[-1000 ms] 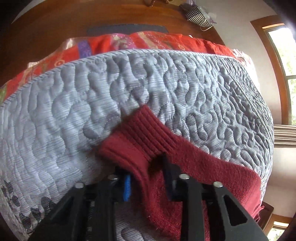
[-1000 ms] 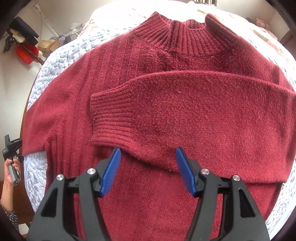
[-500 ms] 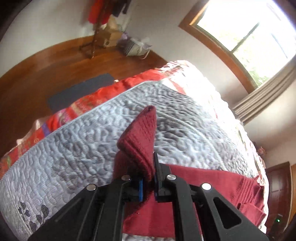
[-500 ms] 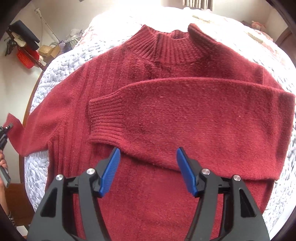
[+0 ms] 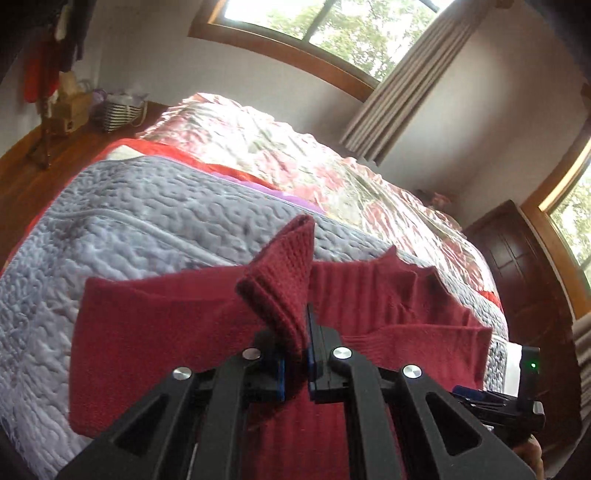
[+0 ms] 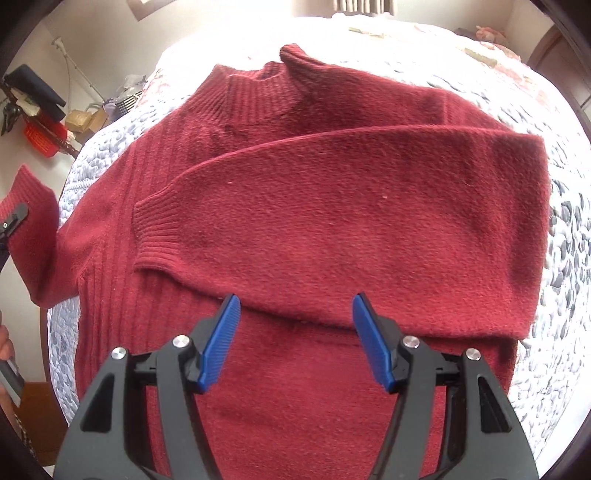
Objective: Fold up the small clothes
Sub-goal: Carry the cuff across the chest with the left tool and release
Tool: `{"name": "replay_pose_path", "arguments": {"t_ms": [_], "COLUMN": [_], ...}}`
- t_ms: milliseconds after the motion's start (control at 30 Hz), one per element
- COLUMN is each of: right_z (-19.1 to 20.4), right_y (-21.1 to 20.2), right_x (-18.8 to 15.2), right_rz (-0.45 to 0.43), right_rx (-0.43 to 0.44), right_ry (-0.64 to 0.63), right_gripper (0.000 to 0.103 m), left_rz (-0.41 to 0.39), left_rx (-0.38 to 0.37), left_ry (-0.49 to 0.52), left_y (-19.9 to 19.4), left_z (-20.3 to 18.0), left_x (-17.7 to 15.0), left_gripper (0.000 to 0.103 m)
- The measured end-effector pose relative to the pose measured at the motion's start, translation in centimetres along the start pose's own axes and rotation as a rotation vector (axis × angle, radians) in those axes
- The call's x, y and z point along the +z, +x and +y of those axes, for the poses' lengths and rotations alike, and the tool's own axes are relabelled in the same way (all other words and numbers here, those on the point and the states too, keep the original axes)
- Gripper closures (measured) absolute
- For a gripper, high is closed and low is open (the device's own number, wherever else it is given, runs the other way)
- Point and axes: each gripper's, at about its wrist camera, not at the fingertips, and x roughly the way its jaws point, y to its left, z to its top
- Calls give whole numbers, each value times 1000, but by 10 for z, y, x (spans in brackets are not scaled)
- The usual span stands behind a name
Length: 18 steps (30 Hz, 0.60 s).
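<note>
We are on the second sleeve fold: our left gripper (image 5: 295, 354) pinches the cuff (image 5: 284, 273), lifted at nine o'clock of the red sweater (image 6: 332, 221) on the quilt (image 5: 129, 221). Our right gripper (image 6: 295, 339) hovers spread, empty. Next, we judge, carry the cuff across toward three o'clock.

Home bedroom: quilted bed (image 5: 155, 221), curtained window (image 5: 332, 29).

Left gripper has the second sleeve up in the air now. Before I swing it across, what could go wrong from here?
1. The left gripper pinches only the ribbed cuff of the dark red knit sweater; it could slip out mid-swing.
2. Pulling the sleeve may drag the sweater body across the grey quilted bedcover and disturb the already folded sleeve.
3. The open right gripper hovers above the sweater, pinning nothing, so nothing resists that shift.
</note>
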Motion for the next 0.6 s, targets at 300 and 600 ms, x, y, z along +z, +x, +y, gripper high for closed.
{"name": "replay_pose_path", "arguments": {"t_ms": [300,600], "right_z": [-37,-53], "right_y": [1,9], "right_x": [-4,-2], "right_rz": [3,30], "right_rx": [8,37], "right_ry": [37,52], "right_gripper": [40,40], "left_rz": [140,307], "left_rx": [-75,-63], "left_ry": [155,130], "left_y": [79,124], "left_z": [-105,-100], "left_x": [-48,-81], "left_gripper": [95,64]}}
